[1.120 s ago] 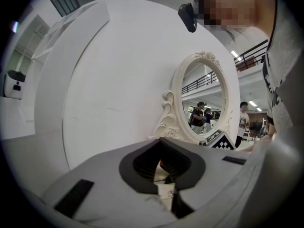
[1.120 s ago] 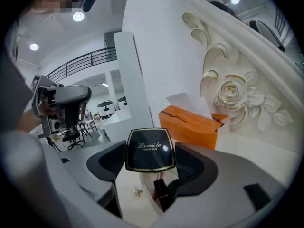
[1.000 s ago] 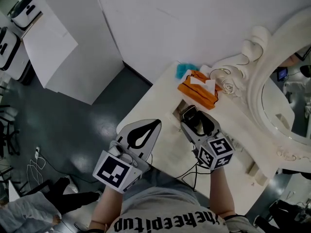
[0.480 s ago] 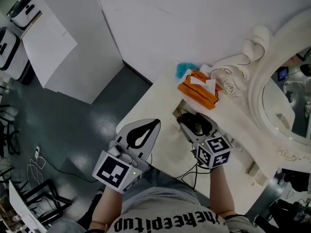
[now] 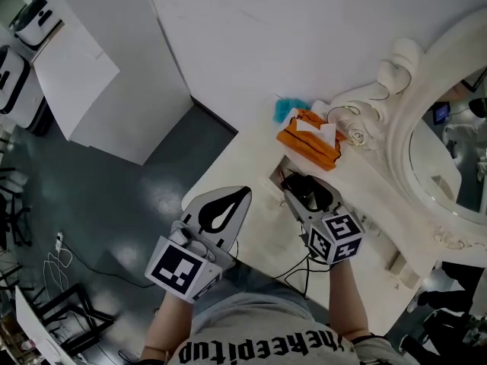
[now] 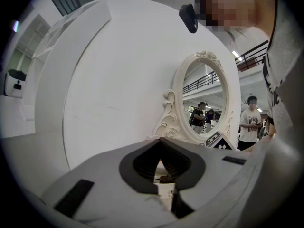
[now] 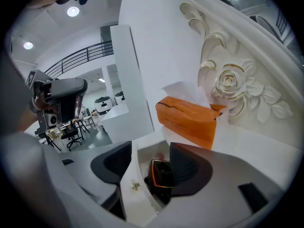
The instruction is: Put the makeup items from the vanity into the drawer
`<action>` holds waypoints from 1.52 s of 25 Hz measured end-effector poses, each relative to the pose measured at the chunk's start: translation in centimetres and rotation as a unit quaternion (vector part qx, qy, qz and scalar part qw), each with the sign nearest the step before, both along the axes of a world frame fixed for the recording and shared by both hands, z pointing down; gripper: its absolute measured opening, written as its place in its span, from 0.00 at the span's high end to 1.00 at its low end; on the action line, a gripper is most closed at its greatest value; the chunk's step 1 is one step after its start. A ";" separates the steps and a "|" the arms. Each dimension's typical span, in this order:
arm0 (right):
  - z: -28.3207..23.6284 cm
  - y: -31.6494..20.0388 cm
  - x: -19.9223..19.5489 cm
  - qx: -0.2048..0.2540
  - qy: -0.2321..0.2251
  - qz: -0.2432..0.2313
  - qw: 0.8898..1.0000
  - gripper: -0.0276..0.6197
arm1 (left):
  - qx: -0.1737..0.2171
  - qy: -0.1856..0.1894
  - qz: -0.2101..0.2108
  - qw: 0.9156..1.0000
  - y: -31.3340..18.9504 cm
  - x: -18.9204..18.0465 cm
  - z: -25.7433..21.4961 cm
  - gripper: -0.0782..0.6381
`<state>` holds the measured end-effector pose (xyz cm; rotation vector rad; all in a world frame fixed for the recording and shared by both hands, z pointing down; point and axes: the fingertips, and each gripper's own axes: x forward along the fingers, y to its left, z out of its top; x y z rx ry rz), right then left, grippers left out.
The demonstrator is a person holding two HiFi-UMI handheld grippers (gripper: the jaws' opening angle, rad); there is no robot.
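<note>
The white vanity (image 5: pixel 251 204) has its small drawer (image 5: pixel 277 175) pulled out. My right gripper (image 5: pixel 307 187) hangs over that drawer, tips pointing down into it. Its jaws (image 7: pixel 149 151) are closing with a wide gap left, and the pads press on nothing. Below the gap a black makeup case with an orange rim (image 7: pixel 161 172) lies inside the drawer, next to the white drawer front and its knob (image 7: pixel 136 185). My left gripper (image 5: pixel 245 194) rests over the vanity's near left edge with its tips (image 6: pixel 160 140) together and nothing in it.
An orange tissue box (image 5: pixel 310 139) (image 7: pixel 190 120) stands just behind the drawer, a blue item (image 5: pixel 288 110) beyond it. The carved white mirror frame (image 5: pixel 396 128) (image 6: pixel 204 106) rises at the right. A cable (image 5: pixel 293 261) hangs off the vanity's front edge. Dark floor lies to the left.
My right gripper has shifted slightly back over the drawer and its jaws have narrowed a little. The left gripper has not moved.
</note>
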<state>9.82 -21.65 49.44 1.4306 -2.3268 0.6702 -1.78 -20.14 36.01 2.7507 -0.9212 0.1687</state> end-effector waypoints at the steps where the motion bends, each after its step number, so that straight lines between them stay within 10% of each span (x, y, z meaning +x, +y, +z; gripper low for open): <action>1: -0.2 0.0 0.1 0.004 0.002 0.004 1.000 0.56 | -0.010 -0.002 0.002 1.000 0.2 0.0 0.1 0.86; 13: -2.1 0.9 0.7 0.036 0.016 0.030 0.999 0.94 | 0.024 0.010 0.019 0.999 0.6 0.5 -1.1 0.86; 38: -11.4 8.7 4.4 0.149 -0.039 0.134 0.979 0.94 | 0.030 0.025 0.169 0.985 5.6 7.7 -2.5 0.86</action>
